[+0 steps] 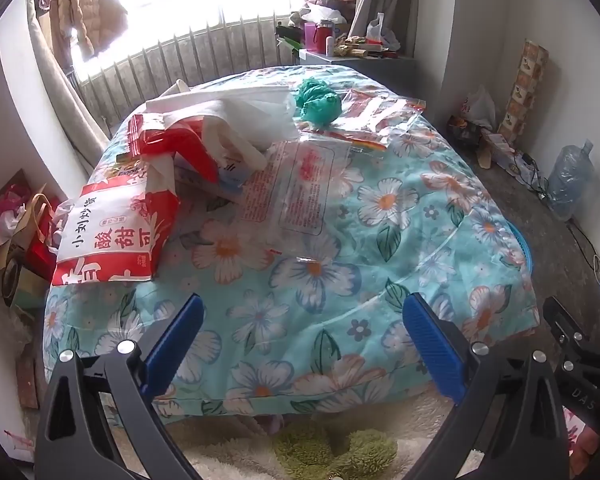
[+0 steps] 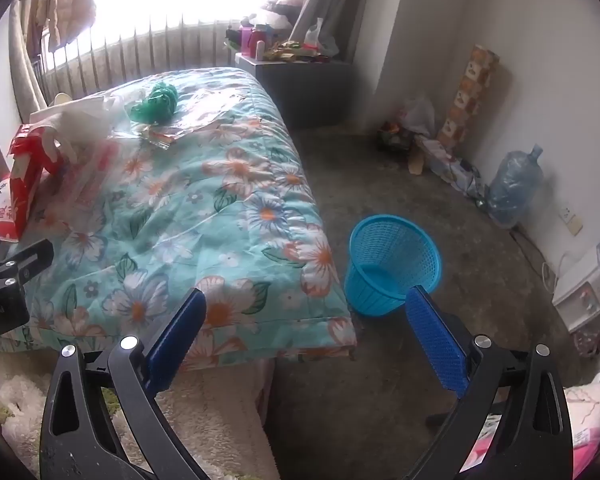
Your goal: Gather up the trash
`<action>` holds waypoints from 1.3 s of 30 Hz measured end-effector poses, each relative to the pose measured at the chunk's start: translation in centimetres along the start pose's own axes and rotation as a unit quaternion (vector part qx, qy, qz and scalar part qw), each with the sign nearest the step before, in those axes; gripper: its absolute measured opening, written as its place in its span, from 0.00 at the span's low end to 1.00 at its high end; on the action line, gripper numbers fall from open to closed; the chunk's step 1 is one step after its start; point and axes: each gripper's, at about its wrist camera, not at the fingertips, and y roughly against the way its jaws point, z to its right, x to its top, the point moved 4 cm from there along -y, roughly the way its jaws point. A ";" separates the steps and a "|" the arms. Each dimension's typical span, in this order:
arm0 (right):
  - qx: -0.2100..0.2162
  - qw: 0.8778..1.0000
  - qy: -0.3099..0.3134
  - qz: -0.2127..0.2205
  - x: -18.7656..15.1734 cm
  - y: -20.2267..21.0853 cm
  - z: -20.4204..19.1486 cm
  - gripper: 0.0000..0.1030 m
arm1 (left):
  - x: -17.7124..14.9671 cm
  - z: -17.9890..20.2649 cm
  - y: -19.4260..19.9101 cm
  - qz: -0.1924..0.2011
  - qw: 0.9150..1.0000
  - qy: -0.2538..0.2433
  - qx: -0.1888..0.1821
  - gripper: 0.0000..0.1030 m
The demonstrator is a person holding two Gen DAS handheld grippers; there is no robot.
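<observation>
Left gripper (image 1: 302, 334): blue-padded jaws are spread wide, nothing is held between them; it is poised over the near edge of the bed.
Right gripper (image 2: 306, 328): jaws are likewise wide apart and empty, poised over the bed's near corner and the floor.
Flowered turquoise quilt (image 1: 340, 240): it is spread over the bed and bears all the trash seen.
Red-and-white printed snack bag (image 1: 112, 236): it lies at the quilt's left edge, nearest the left gripper.
Clear printed plastic wrapper (image 1: 300, 188): it lies flat mid-quilt.
White crumpled plastic bag (image 1: 252, 120): it is heaped farther back.
Green crumpled plastic bag (image 1: 318, 102): it rests near the far end.
Blue mesh plastic waste basket (image 2: 394, 264): it stands on the floor just beside the bed and is seen to be empty.
Progress: nothing is judged collected yet; every piece remains to be picked up.
</observation>
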 end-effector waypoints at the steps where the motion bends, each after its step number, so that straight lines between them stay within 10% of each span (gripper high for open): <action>1: 0.000 1.000 0.000 0.000 0.0 0.0 0.0 0.93 | 0.0 0.0 0.0 0.000 1.000 0.000 0.000 0.95; 39: 0.005 1.000 -0.002 0.002 0.7 0.5 -0.7 0.93 | 0.1 -1.0 -0.3 -0.001 1.000 0.011 0.005 0.95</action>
